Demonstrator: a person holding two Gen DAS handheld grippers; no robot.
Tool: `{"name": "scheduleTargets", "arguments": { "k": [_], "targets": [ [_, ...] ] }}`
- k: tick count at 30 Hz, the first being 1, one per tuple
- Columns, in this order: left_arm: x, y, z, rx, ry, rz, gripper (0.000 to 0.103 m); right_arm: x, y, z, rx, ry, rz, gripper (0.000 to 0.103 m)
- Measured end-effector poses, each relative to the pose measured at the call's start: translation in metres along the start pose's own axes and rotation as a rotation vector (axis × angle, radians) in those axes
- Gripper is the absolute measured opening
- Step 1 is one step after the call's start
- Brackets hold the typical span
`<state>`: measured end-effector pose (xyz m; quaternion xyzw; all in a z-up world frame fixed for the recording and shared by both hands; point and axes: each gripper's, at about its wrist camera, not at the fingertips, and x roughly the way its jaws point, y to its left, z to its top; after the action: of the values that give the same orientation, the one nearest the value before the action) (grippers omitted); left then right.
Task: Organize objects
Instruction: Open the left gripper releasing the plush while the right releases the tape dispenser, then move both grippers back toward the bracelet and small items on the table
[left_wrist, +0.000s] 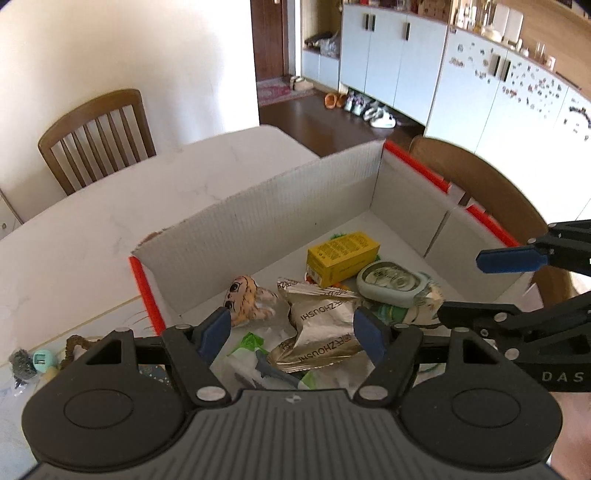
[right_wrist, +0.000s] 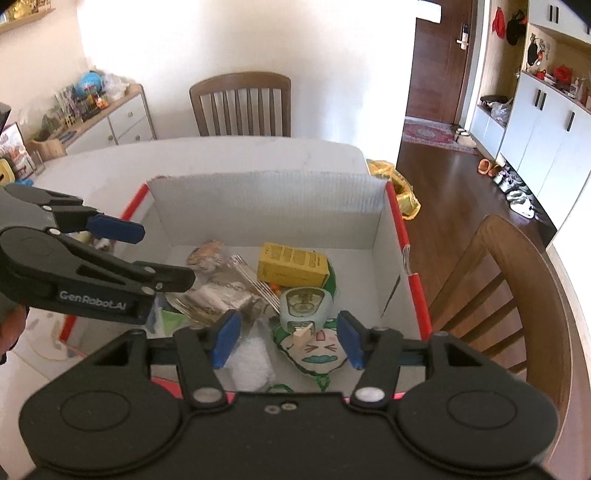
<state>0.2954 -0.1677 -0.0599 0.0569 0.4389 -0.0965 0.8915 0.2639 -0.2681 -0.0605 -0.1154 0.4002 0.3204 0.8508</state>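
An open white cardboard box with red edges stands on the white table. Inside lie a yellow carton, a pale green case, a silver foil packet, a small doll and a green cartoon pouch. My left gripper is open and empty above the box's near left part. My right gripper is open and empty above the pouch. Each gripper shows in the other's view.
Small trinkets lie on the table left of the box. Wooden chairs stand at the far side and the right side of the table. A yellow bag lies on the floor beyond the box.
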Motion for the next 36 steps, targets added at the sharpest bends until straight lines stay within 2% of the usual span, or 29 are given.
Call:
{"name": "scheduleTargets", "arguments": {
  "k": [2, 9, 11, 21, 24, 27, 32, 36],
  "targets": [
    [-0.012, 0.000, -0.001, -0.003, -0.023, 0.005, 0.073, -0.008, 0.002, -0.001, 0.009, -0.018, 0.006, 0.062],
    [-0.050, 0.003, -0.010, -0.029, -0.087, 0.009, 0.075, -0.033, 0.013, -0.003, 0.022, -0.066, 0.031, 0.063],
    [-0.059, 0.006, -0.012, -0.039, -0.103, 0.006, 0.075, -0.039, 0.017, -0.003, 0.031, -0.078, 0.043, 0.067],
    [-0.096, 0.028, -0.031, -0.079, -0.157, -0.009, 0.080, -0.057, 0.041, -0.001, 0.053, -0.121, 0.049, 0.070],
    [-0.105, 0.038, -0.038, -0.093, -0.168, -0.007, 0.080, -0.060, 0.051, 0.000, 0.053, -0.138, 0.030, 0.082],
    [-0.114, 0.049, -0.043, -0.102, -0.178, -0.003, 0.083, -0.063, 0.062, 0.001, 0.056, -0.152, 0.028, 0.084],
    [-0.128, 0.070, -0.053, -0.132, -0.191, 0.006, 0.084, -0.063, 0.084, 0.003, 0.075, -0.159, 0.038, 0.093],
    [-0.137, 0.086, -0.064, -0.139, -0.199, 0.009, 0.084, -0.061, 0.105, 0.004, 0.085, -0.165, 0.036, 0.096]
  ]
}}
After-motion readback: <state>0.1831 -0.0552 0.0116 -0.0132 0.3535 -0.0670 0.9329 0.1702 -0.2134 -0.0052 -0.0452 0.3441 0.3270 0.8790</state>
